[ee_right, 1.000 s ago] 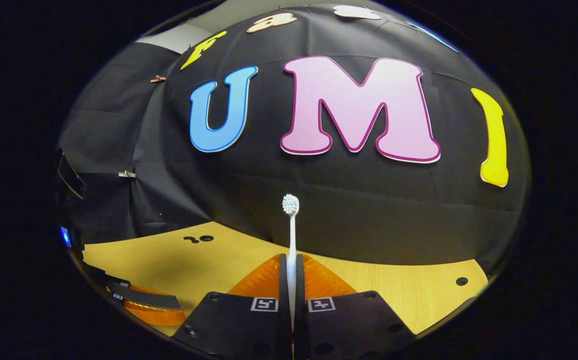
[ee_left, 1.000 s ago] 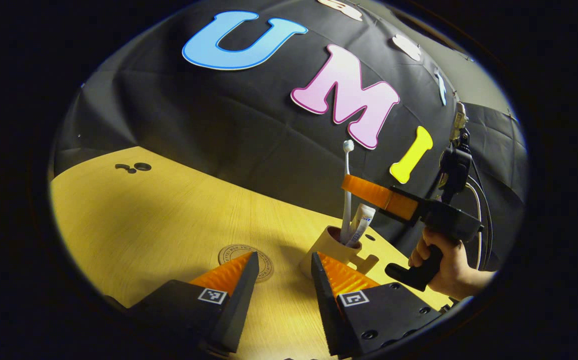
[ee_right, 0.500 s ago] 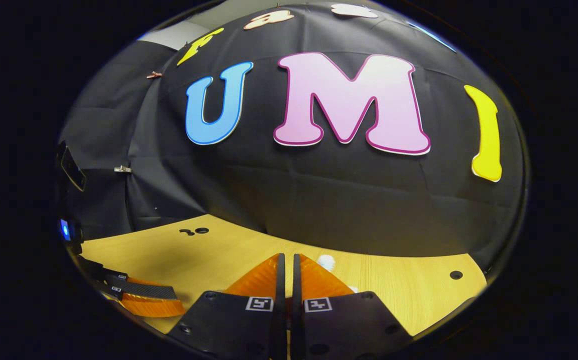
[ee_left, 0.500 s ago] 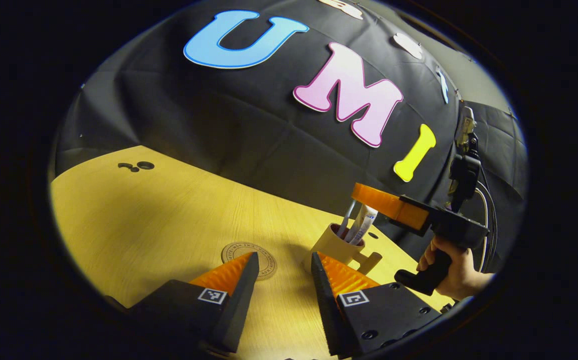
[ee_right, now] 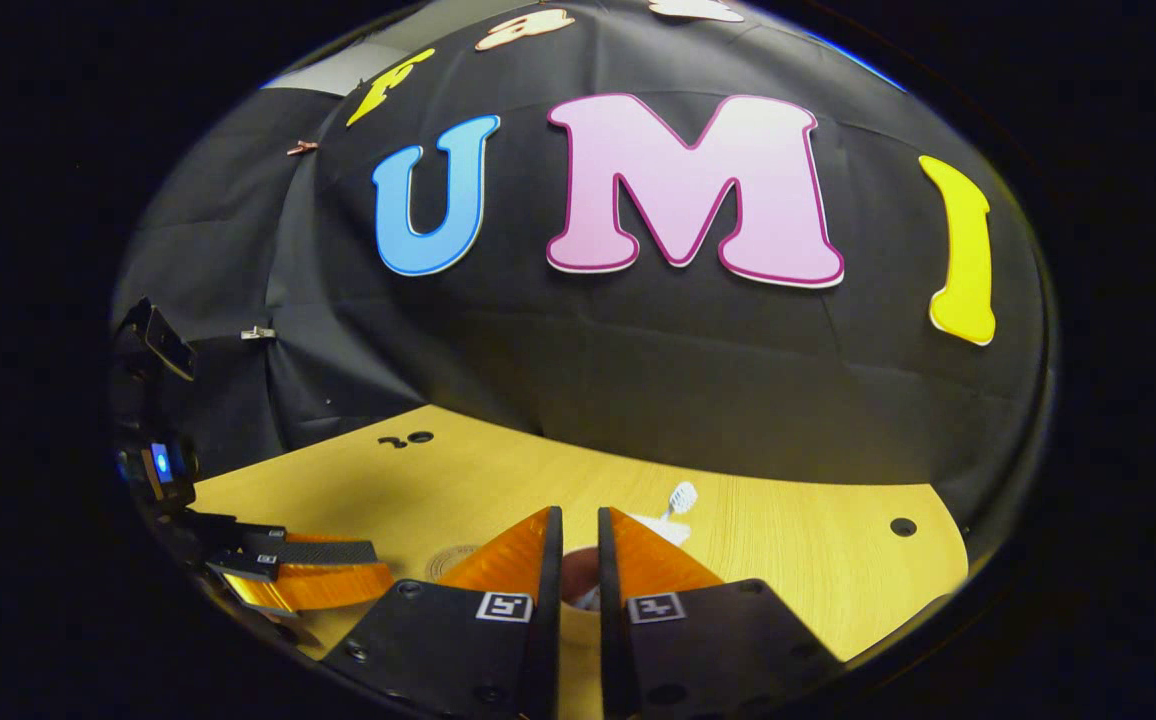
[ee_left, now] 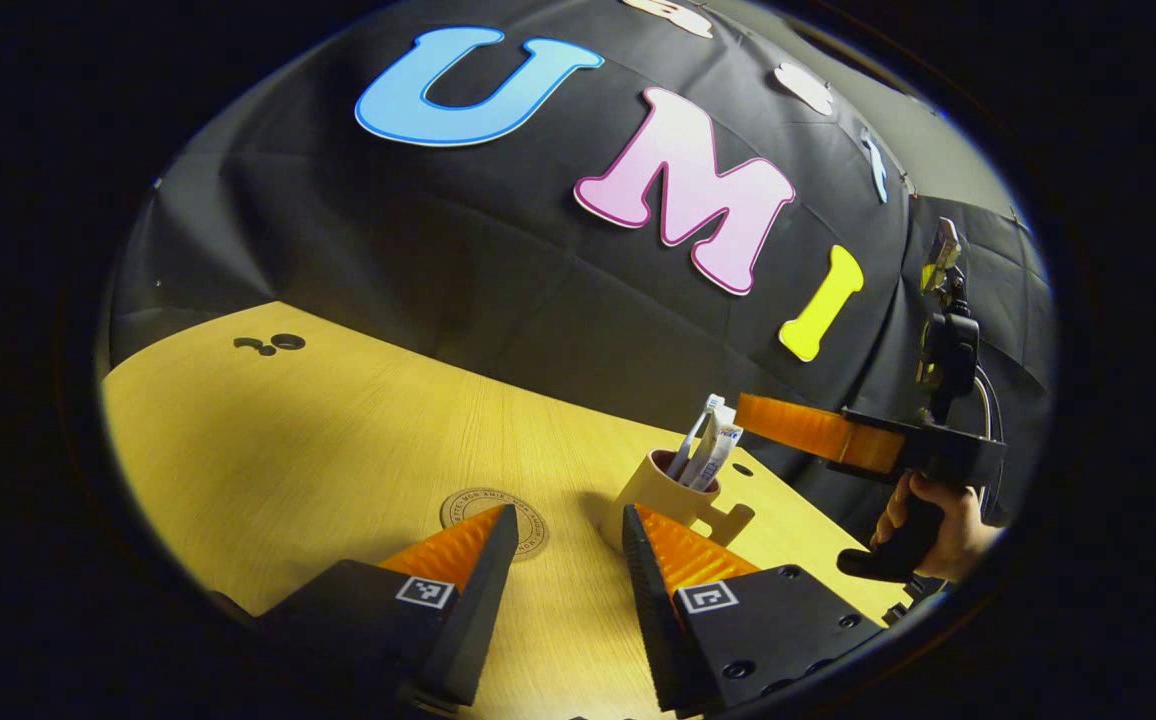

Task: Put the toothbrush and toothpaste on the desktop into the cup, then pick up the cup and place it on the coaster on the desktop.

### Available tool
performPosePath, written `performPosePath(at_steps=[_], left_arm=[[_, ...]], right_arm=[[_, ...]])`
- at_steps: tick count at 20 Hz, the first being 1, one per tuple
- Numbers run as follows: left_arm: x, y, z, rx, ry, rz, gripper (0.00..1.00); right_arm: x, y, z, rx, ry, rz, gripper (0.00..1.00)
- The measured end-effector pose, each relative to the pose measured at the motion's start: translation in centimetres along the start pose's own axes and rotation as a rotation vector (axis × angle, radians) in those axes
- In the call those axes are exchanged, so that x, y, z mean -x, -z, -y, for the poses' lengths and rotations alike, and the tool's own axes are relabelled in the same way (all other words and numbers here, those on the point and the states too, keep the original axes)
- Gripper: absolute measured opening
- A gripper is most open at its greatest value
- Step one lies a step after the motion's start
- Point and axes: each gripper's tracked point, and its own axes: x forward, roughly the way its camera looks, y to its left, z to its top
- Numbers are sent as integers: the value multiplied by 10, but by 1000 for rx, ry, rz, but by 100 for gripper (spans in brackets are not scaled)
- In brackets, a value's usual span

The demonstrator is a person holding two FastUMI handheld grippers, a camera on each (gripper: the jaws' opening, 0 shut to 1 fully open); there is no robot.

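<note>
Toothbrush (ee_left: 695, 440) has been let go: 1.0 s ago it was pinched upright between the right gripper's fingers, and now it is seen leaning inside the cup (ee_left: 660, 492), right of centre in the left gripper view, w/ the toothpaste (ee_left: 720, 452) tube just beside it in the same cup. In the right gripper view the brush head (ee_right: 680, 496) is seen just above and right of the fingertips, low in the frame centre. The right gripper (ee_right: 578, 520) has been opened a little since 0.5 s ago; its jaws are now parted by a narrow slot and nothing is held. In the left gripper view that gripper (ee_left: 768, 420) is seen at right, held by a hand (ee_left: 938, 515), pulled back to the right of the cup and no longer over it. The left gripper (ee_left: 566, 520) is kept wide open and empty at bottom centre, low over the desk (ee_left: 338, 430), w/ the cup just past its right finger and the coaster (ee_left: 483, 510) behind its left finger. Both items being in the cup, the first half of the task is judged done. Remaining: cup to be grasped, probably by body or handle, and set on the coaster, which lies near, just left of the cup. Tipping of the tall contents is the risk to be watched.
</note>
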Motion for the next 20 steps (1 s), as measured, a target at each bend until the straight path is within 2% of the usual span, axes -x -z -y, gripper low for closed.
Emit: performPosePath(at_steps=[3,8,11,12,13,14,20], left_arm=[[1,-1,1,-1,6,3,66],[5,-2,-2,-21,-2,2,67],[12,-3,-5,-28,-3,10,67],[14,-3,-7,-30,-7,10,67],[15,-3,-10,-30,-14,9,66],[17,-3,-12,-28,-20,10,66],[26,-1,-28,-2,-49,18,67]], right_arm=[[10,7,14,-29,38,-51,33],[27,37,24,-156,60,-215,43],[31,60,24,-179,43,-339,60],[32,67,22,-176,31,-381,53],[32,76,20,-171,17,-426,52],[33,83,17,-165,7,-471,61],[18,124,12,-84,-9,-674,61]])
